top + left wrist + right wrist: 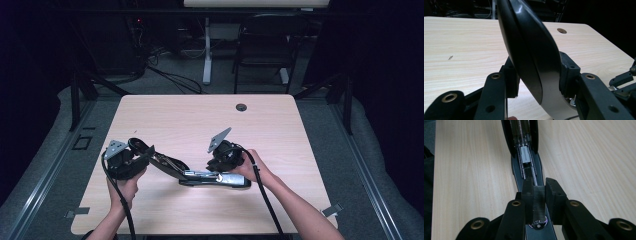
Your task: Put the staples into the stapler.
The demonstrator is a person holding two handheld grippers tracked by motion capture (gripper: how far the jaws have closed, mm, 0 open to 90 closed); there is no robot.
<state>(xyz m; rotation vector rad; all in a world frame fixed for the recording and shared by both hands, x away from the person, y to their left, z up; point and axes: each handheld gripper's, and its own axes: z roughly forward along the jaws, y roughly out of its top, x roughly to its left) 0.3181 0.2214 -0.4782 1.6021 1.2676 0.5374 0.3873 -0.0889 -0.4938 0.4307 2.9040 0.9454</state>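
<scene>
A black stapler [212,178] lies open on the wooden table [190,120], its base flat and its top cover [165,162] swung up to the left. My left gripper [142,157] is shut on that glossy curved cover [531,57], which stands tilted between the pads [567,72]. My right gripper [218,167] comes down on the stapler's right end. In the right gripper view its jaws are shut on a ridged black part [539,202] of the stapler, and the open metal staple channel [526,155] runs away from them.
A round cable hole [241,107] sits near the table's far edge. Beyond the table stand a dark chair [265,40] and a white desk leg [207,50]. Bare tabletop [586,157] lies on both sides of the stapler.
</scene>
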